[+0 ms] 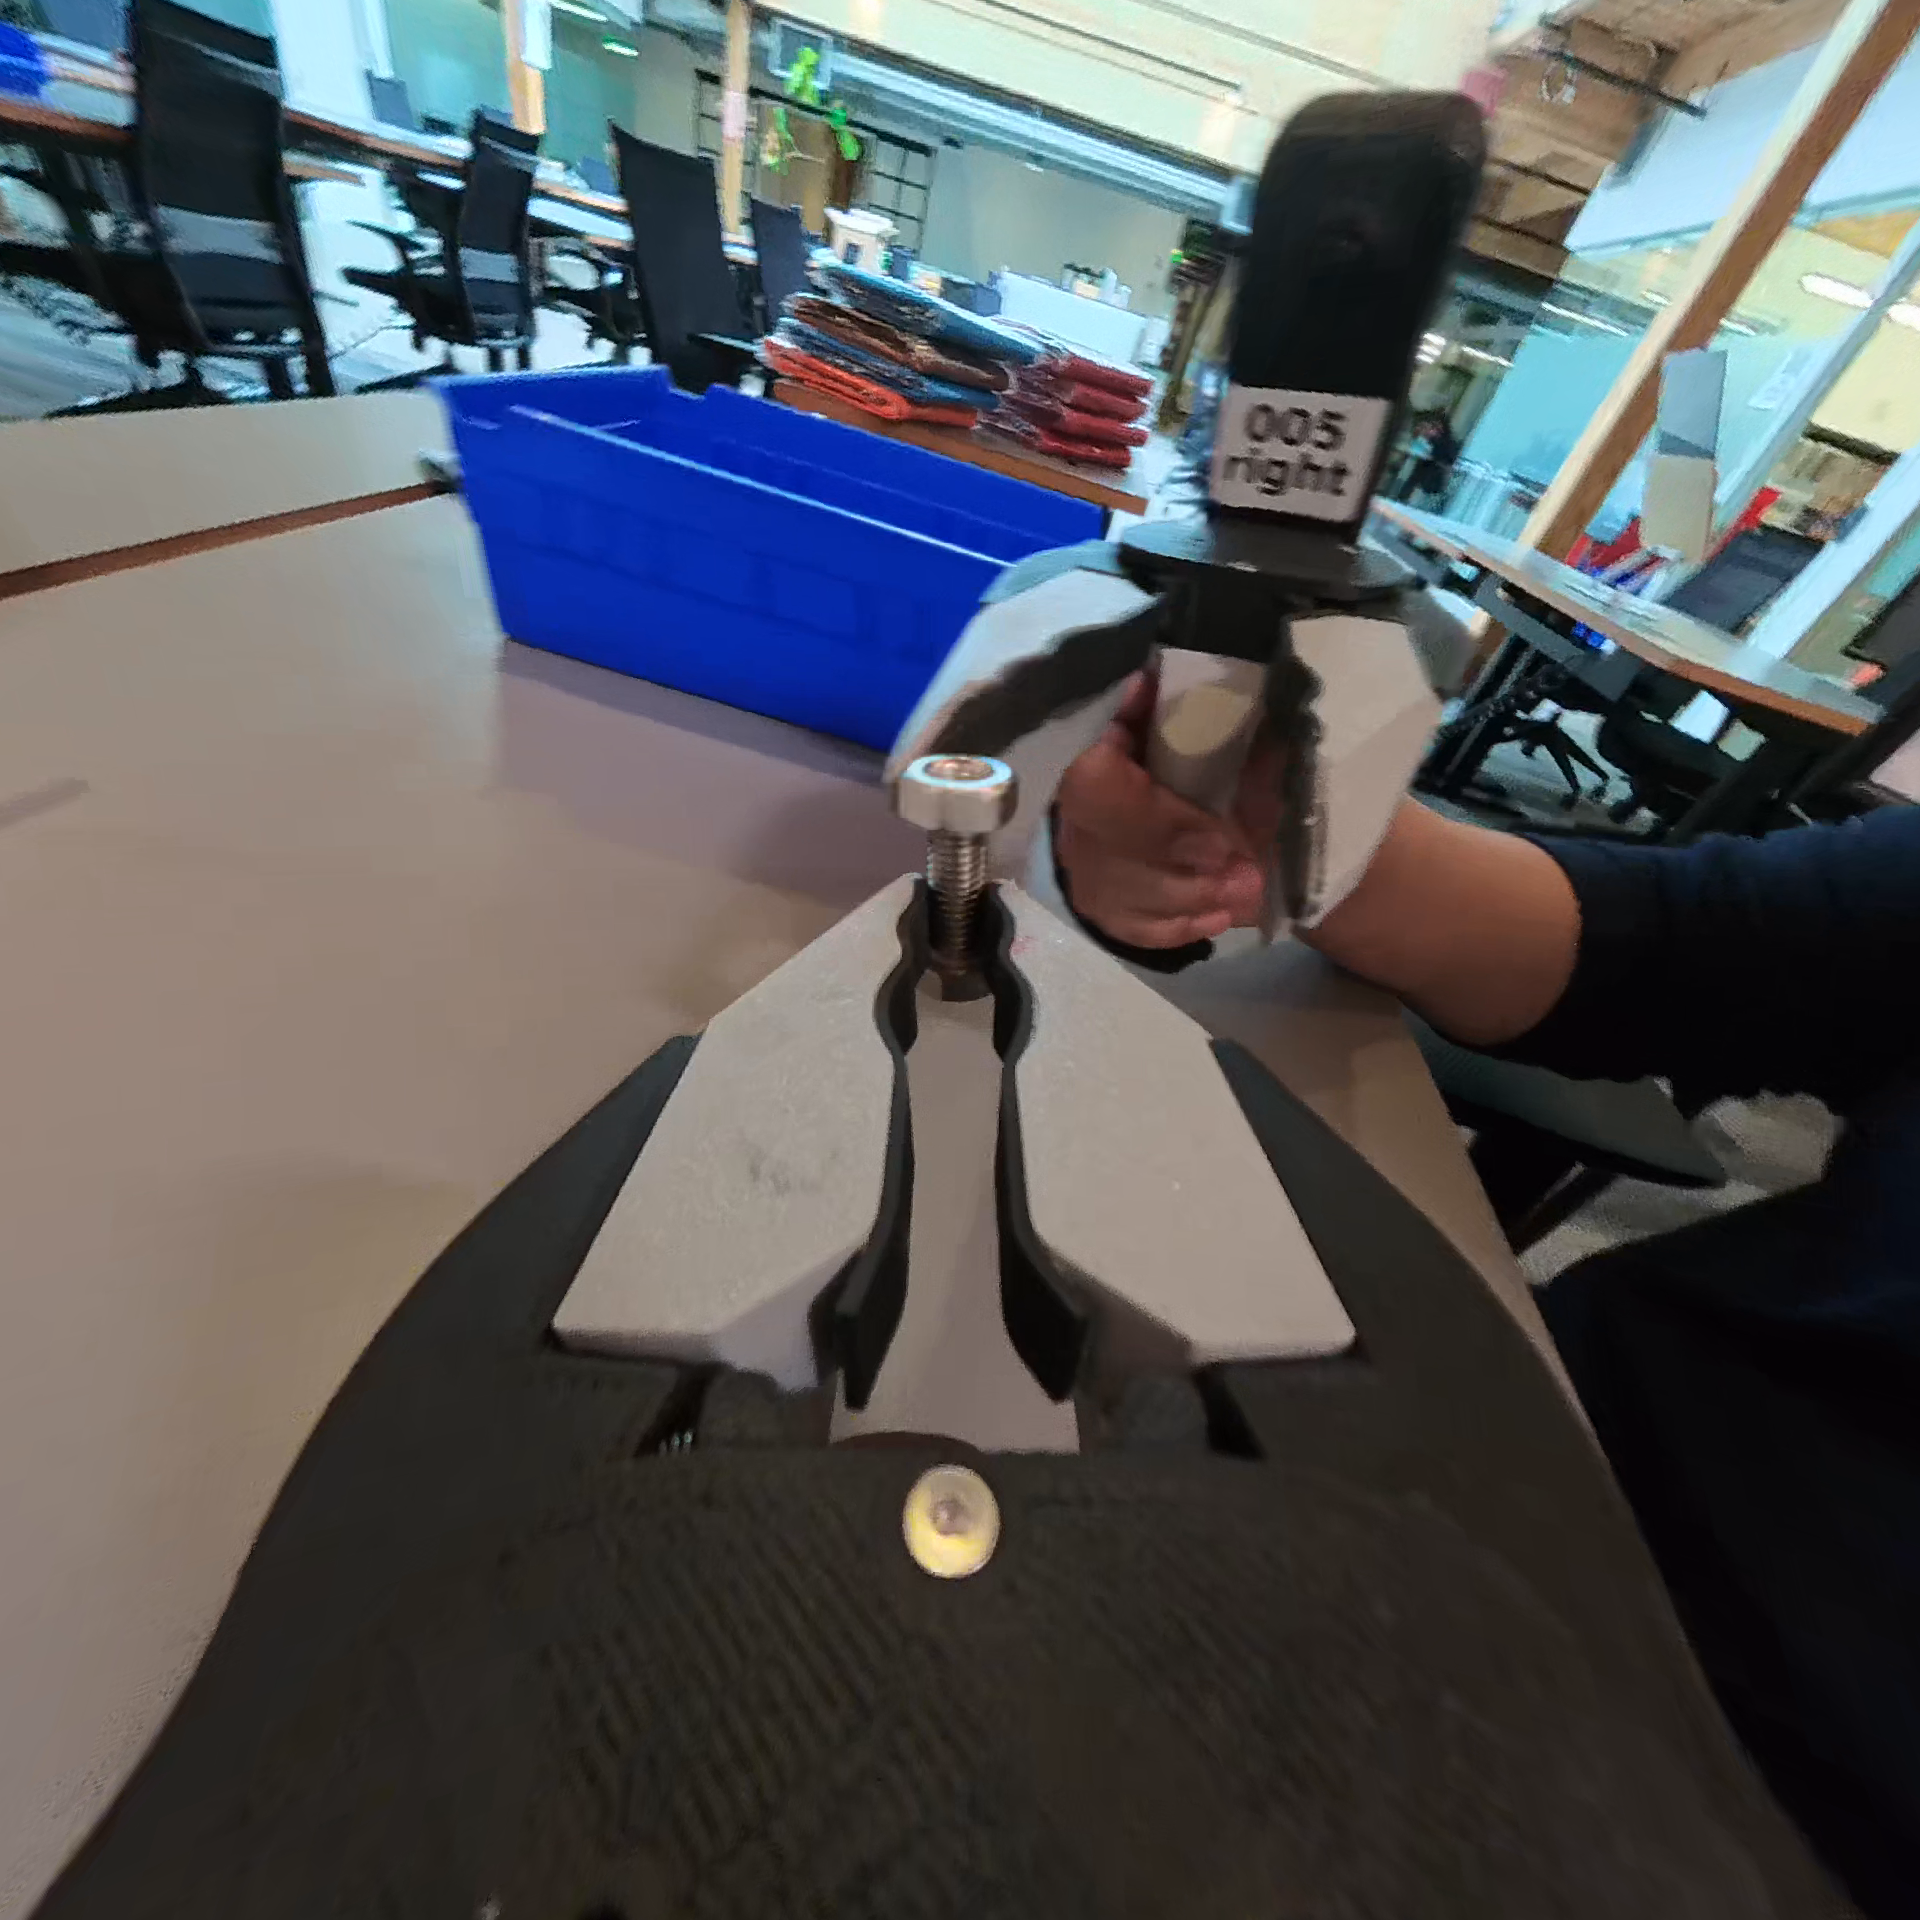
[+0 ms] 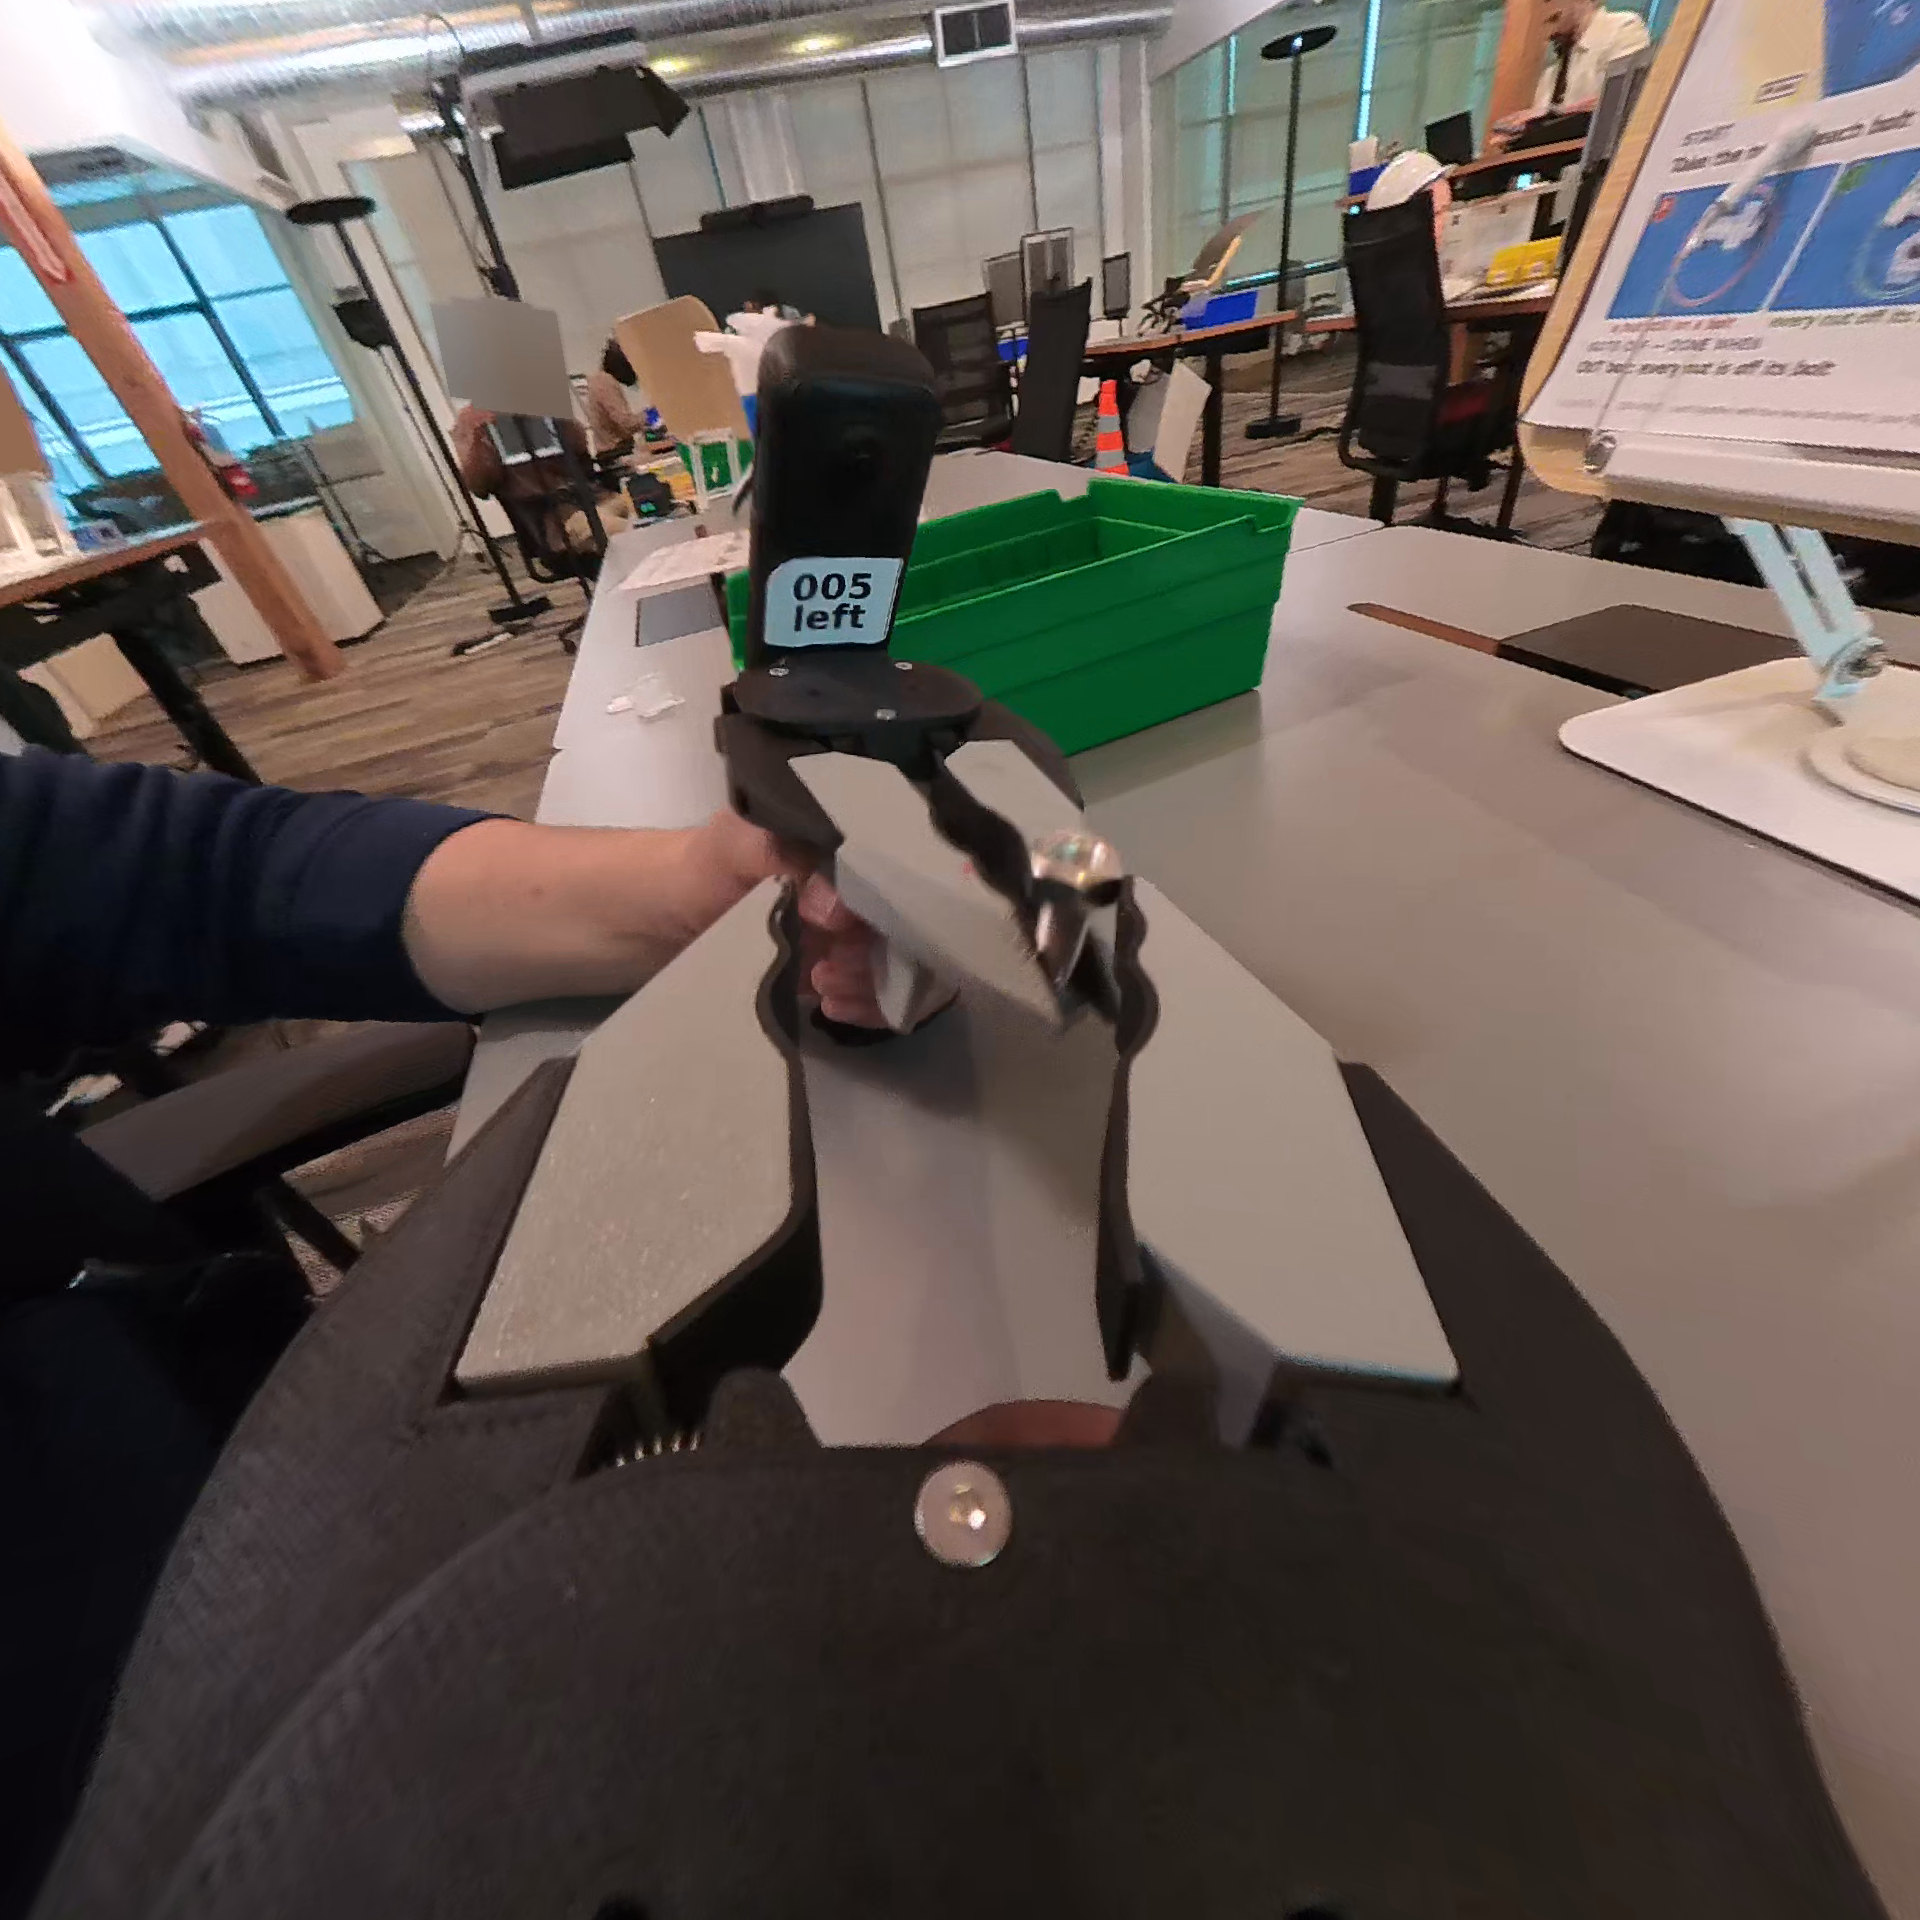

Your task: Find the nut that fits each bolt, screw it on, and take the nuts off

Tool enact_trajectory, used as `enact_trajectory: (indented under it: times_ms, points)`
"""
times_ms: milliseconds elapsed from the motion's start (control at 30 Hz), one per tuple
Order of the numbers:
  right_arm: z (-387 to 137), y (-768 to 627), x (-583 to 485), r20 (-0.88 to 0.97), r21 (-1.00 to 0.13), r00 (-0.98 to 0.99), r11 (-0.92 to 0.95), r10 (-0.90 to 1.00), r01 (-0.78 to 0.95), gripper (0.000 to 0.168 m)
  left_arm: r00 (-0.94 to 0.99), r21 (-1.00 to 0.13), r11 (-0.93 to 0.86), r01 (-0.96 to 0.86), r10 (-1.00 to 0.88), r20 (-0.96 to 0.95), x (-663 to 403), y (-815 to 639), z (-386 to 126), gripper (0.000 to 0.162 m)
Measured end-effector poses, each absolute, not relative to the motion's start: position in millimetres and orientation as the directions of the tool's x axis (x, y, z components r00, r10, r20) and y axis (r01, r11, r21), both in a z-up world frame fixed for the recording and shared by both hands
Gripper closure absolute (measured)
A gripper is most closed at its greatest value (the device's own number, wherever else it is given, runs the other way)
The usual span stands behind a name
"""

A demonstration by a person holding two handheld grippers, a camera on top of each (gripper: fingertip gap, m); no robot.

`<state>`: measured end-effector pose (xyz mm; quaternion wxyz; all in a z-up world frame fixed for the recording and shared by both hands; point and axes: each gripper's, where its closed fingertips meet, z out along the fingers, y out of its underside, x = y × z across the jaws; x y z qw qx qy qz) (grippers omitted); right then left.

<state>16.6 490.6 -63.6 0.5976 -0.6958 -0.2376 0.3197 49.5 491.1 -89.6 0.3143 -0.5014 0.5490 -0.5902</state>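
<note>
My left gripper (image 1: pixel 958 920) is shut on a silver bolt (image 1: pixel 954 883) and holds it upright above the table. A silver hex nut (image 1: pixel 956 795) sits at the top end of the thread. A dark part at the bolt's lower end lies between the fingers. My right gripper (image 2: pixel 956 956) is open and empty. Its right fingertip (image 2: pixel 1132 935) is right beside the bolt (image 2: pixel 1070 888). In the left wrist view the right gripper (image 1: pixel 1107 831) stands open just right of the nut, held by a hand. The left gripper (image 2: pixel 1070 951) shows ahead in the right wrist view.
A blue bin (image 1: pixel 727 561) stands on the grey table (image 1: pixel 312 831) behind the bolt. A green bin (image 2: pixel 1091 603) stands behind the left gripper. An instruction sheet on a white stand (image 2: pixel 1745 727) is at the right. A person's dark-sleeved arms reach in from the table's edge. Only a small space, under 4 cm, lies between the two pairs of fingers.
</note>
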Motion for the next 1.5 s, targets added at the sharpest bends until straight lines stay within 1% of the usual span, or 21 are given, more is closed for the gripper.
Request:
enact_trajectory:
  times_ms: [67, 200, 367, 433, 467, 500, 533, 667, 767, 833, 933, 967, 1000, 1133, 1167, 1267, 1333, 1367, 1400, 1433, 1500]
  points:
    - [-60.4, 479.6, 14.5, -0.174, -0.984, 0.628, -0.162, 0.758, -0.077, 0.144, -0.22, -0.956, -0.226, -0.189, -0.939, 0.266, 49.0, 510.7, -94.8, 0.155]
    - [-65.9, 494.5, 29.5, -0.22, -0.973, 0.695, -0.201, 0.685, -0.111, 0.125, -0.279, -0.949, -0.266, -0.172, -0.91, 0.305, 46.9, 503.8, -88.4, 0.155]
    - [-67.0, 495.4, 19.9, -0.287, -0.956, 0.641, -0.252, 0.712, -0.148, 0.124, -0.323, -0.957, -0.203, -0.208, -0.909, 0.263, 51.8, 482.2, -93.8, 0.155]
    - [-65.3, 492.6, 19.9, -0.279, -0.959, 0.639, -0.245, 0.717, -0.144, 0.117, -0.304, -0.957, -0.207, -0.202, -0.916, 0.262, 51.7, 488.0, -93.8, 0.155]
    - [-64.5, 491.3, 23.6, -0.269, -0.962, 0.645, -0.235, 0.715, -0.14, 0.122, -0.262, -0.957, -0.217, -0.193, -0.928, 0.264, 51.6, 497.0, -93.6, 0.155]
    - [-60.1, 481.3, 21.4, -0.265, -0.964, 0.592, -0.224, 0.761, -0.144, 0.163, -0.186, -0.953, -0.238, -0.188, -0.944, 0.273, 52.0, 511.9, -96.0, 0.155]
    - [-54.6, 478.1, 23.7, -0.293, -0.956, 0.567, -0.225, 0.77, -0.189, 0.162, -0.138, -0.947, -0.256, -0.196, -0.949, 0.285, 51.1, 522.9, -100.2, 0.155]
    - [-64.3, 497.5, 40.9, -0.364, -0.931, 0.636, -0.282, 0.68, -0.232, 0.122, -0.235, -0.957, -0.22, -0.19, -0.936, 0.262, 50.1, 504.9, -94.8, 0.155]
    - [-69.5, 500.6, 32.9, -0.363, -0.931, 0.637, -0.298, 0.68, -0.212, 0.119, -0.29, -0.963, -0.161, -0.216, -0.931, 0.221, 54.1, 481.3, -95.2, 0.155]
    - [-71.3, 496.2, 22.3, -0.345, -0.937, 0.613, -0.301, 0.711, -0.177, 0.124, -0.297, -0.961, -0.149, -0.233, -0.93, 0.216, 55.9, 475.8, -98.7, 0.155]
    - [-68.2, 494.7, 23.9, -0.291, -0.955, 0.645, -0.257, 0.706, -0.149, 0.117, -0.244, -0.965, -0.181, -0.191, -0.943, 0.225, 55.7, 491.5, -95.0, 0.155]
    - [-65.5, 492.7, 27.0, -0.277, -0.96, 0.647, -0.241, 0.711, -0.146, 0.125, -0.212, -0.961, -0.215, -0.173, -0.945, 0.25, 55.2, 499.9, -93.3, 0.155]
    - [-59.4, 486.1, 26.7, -0.276, -0.961, 0.61, -0.222, 0.743, -0.164, 0.151, -0.173, -0.954, -0.247, -0.17, -0.945, 0.276, 55.0, 509.3, -94.2, 0.155]
    - [-61.3, 499.8, 42.0, -0.363, -0.932, 0.641, -0.266, 0.677, -0.247, 0.119, -0.227, -0.948, -0.249, -0.197, -0.929, 0.292, 54.9, 499.5, -96.4, 0.155]
    - [-64.2, 502.6, 42.2, -0.364, -0.931, 0.652, -0.272, 0.666, -0.242, 0.118, -0.248, -0.95, -0.238, -0.202, -0.926, 0.285, 55.7, 492.5, -95.2, 0.155]
    - [-69.7, 501.0, 31.3, -0.35, -0.936, 0.638, -0.289, 0.686, -0.202, 0.119, -0.29, -0.955, -0.217, -0.2, -0.918, 0.269, 56.9, 478.4, -90.7, 0.155]
    - [-68.6, 494.6, 23.4, -0.321, -0.946, 0.613, -0.276, 0.722, -0.17, 0.128, -0.273, -0.957, -0.227, -0.181, -0.923, 0.27, 56.4, 484.5, -88.3, 0.155]
    - [-65.4, 493.5, 23.8, -0.304, -0.952, 0.618, -0.258, 0.724, -0.167, 0.119, -0.264, -0.954, -0.247, -0.167, -0.921, 0.285, 55.0, 490.6, -86.4, 0.155]
    - [-61.8, 491.2, 25.3, -0.28, -0.96, 0.621, -0.23, 0.732, -0.161, 0.126, -0.235, -0.948, -0.28, -0.152, -0.921, 0.31, 53.6, 500.6, -84.8, 0.155]
    - [-53.3, 483.4, 24.0, -0.263, -0.964, 0.586, -0.195, 0.766, -0.178, 0.147, -0.187, -0.941, -0.304, -0.148, -0.926, 0.328, 52.5, 513.1, -86.7, 0.155]
    - [-43.5, 481.6, 30.3, -0.283, -0.956, 0.578, -0.173, 0.765, -0.238, 0.143, -0.157, -0.94, -0.294, -0.175, -0.934, 0.321, 49.5, 523.1, -93.7, 0.155]
